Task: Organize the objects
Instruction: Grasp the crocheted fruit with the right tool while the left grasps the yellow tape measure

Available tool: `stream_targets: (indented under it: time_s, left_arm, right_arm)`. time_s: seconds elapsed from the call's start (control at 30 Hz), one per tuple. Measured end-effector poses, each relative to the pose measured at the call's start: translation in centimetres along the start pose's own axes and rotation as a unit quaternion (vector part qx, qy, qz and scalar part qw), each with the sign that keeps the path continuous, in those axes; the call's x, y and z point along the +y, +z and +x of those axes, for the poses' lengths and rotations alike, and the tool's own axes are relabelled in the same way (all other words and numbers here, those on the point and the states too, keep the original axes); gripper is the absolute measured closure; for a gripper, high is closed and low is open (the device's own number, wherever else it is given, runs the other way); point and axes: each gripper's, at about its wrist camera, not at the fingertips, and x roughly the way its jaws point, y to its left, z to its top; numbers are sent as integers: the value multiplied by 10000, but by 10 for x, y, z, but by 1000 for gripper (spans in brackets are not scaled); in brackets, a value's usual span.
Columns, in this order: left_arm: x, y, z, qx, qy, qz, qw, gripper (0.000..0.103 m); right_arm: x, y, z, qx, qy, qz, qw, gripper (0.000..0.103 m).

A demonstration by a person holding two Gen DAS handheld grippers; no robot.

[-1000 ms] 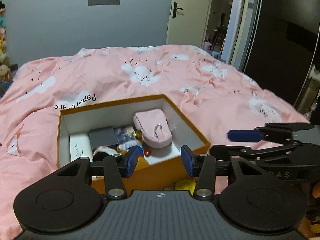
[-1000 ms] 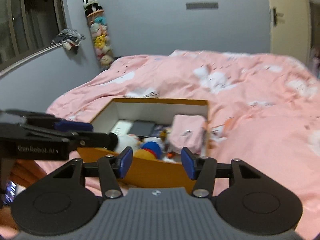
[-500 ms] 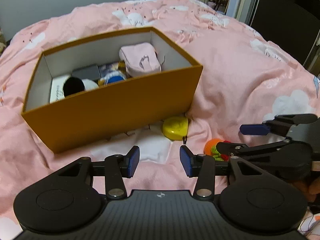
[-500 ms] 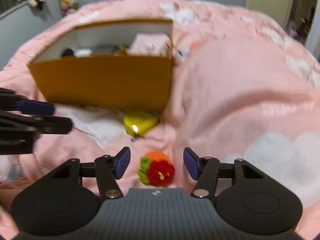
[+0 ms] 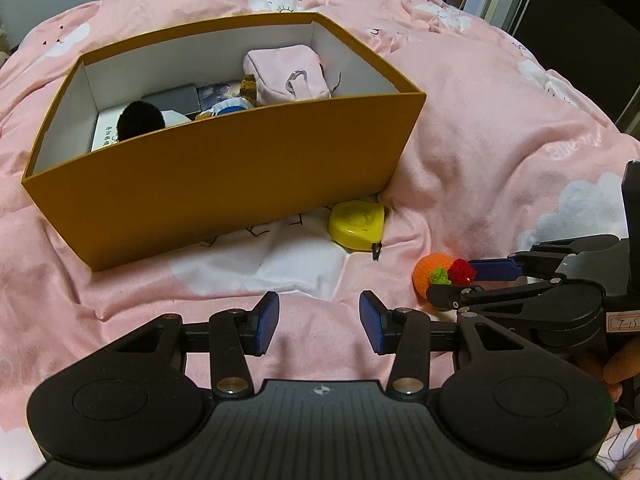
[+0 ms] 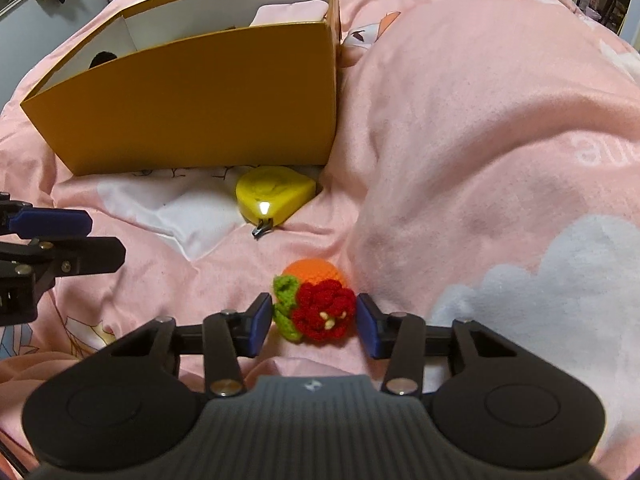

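Note:
A crocheted toy [image 6: 320, 308], an orange ball with a red flower and green leaves, lies on the pink duvet. My right gripper [image 6: 312, 326] straddles it and its jaws are closing; the blue pads stand at the toy's two sides without visibly pressing it. The left wrist view shows the same toy [image 5: 434, 274] at the right gripper's [image 5: 452, 282] tips. My left gripper [image 5: 319, 328] is open over bare duvet, nothing between its pads. A yellow tape measure [image 5: 356, 226] lies against the front of the orange box [image 5: 224, 184].
The box holds a pink pouch [image 5: 286, 76], a black pompom [image 5: 140, 120], a dark case and other small items. The duvet [image 6: 460, 120] bulges high to the right of the box. A person's fingers [image 5: 616, 364] hold the right gripper.
Both grippers have sunk and tipped downward, from over the box to the duvet in front of it. The right gripper's jaws have narrowed around the crocheted toy.

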Motion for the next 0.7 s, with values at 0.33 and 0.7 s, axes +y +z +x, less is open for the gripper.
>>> stream_targets:
  time_s: [0.33,0.7]
  left_arm:
    - [2,5,-2,-118,-194,13,9997,51]
    - [-4,23,0,-445,-352,236,9981,51]
  right_arm:
    - [3,1,-6,-219,23,-60,9997,65]
    - [7,27,-33,-872,203,-378,9953,65]
